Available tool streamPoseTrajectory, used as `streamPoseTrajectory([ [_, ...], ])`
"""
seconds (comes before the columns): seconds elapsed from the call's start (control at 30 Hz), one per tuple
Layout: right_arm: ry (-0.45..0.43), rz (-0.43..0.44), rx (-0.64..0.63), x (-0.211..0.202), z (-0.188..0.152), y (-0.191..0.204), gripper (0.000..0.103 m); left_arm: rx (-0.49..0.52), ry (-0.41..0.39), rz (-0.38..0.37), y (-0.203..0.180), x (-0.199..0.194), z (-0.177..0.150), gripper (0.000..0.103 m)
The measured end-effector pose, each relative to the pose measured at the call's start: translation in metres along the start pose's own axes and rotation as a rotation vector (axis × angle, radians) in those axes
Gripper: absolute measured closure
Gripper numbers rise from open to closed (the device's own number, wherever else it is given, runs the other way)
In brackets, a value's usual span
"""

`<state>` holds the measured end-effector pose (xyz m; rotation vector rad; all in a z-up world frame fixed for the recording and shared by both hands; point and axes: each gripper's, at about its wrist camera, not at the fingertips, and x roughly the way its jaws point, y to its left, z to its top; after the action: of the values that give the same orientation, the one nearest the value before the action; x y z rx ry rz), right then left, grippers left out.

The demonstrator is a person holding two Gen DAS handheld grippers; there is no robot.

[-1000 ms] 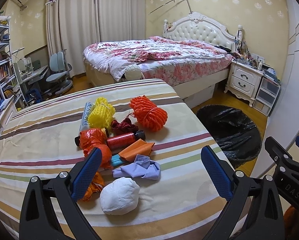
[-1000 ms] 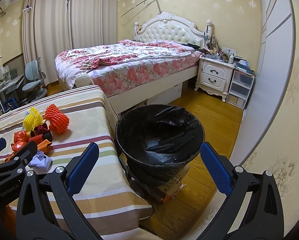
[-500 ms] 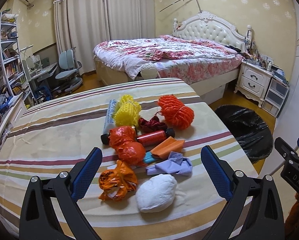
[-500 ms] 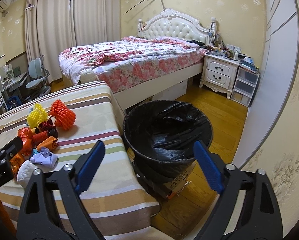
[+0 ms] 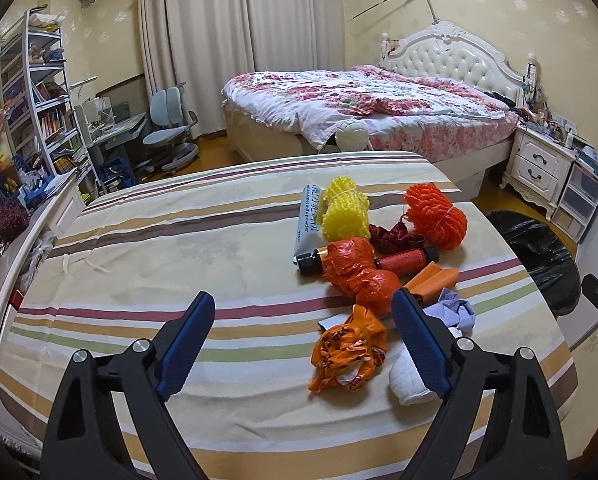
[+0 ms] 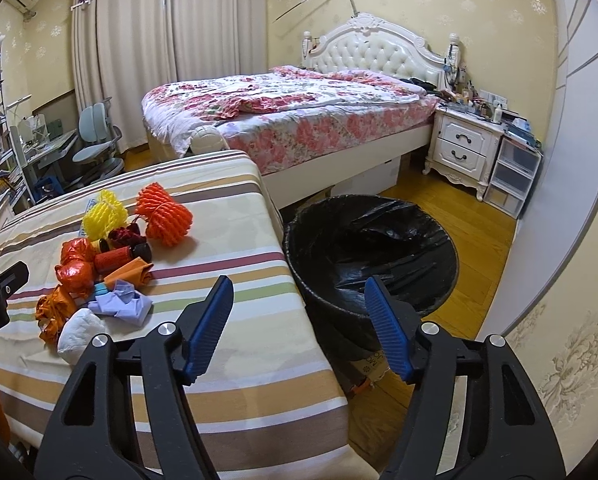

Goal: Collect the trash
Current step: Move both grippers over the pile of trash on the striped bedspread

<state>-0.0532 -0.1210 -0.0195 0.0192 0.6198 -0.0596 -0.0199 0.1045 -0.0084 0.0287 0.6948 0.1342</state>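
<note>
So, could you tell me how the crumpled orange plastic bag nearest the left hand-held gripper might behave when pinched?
The crumpled orange plastic bag looks thin and creased, so probably floppy, light and compressible. Its glossy film may slip.

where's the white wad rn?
In the left wrist view the white wad lies at the near right of the striped table, partly behind the gripper finger, beside the crumpled orange bag.

Grey tube (image 5: 308,222): "camel milk powder" printed lengthwise; other print illegible.

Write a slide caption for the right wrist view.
Empty right gripper, jaws closing, between striped table with trash pile and black-lined bin.
</note>
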Motion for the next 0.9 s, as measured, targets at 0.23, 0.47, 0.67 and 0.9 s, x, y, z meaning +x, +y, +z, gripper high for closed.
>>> streamPoseTrajectory([
  [0.23,0.008,0.018,-0.020,0.000,0.003,0.004,0.039,0.005,0.016,-0.025,0.000,-0.002,-0.006,0.016],
  [0.47,0.004,0.001,-0.016,0.000,0.004,-0.002,0.039,0.048,0.040,-0.075,-0.031,0.002,-0.011,0.016],
  [0.67,0.015,-0.011,0.013,0.001,0.000,-0.021,0.039,0.084,0.054,-0.088,-0.056,0.007,-0.019,0.016],
  [0.9,0.035,-0.007,0.036,0.006,-0.008,-0.032,0.038,0.128,0.110,-0.093,-0.071,0.018,-0.030,0.030],
])
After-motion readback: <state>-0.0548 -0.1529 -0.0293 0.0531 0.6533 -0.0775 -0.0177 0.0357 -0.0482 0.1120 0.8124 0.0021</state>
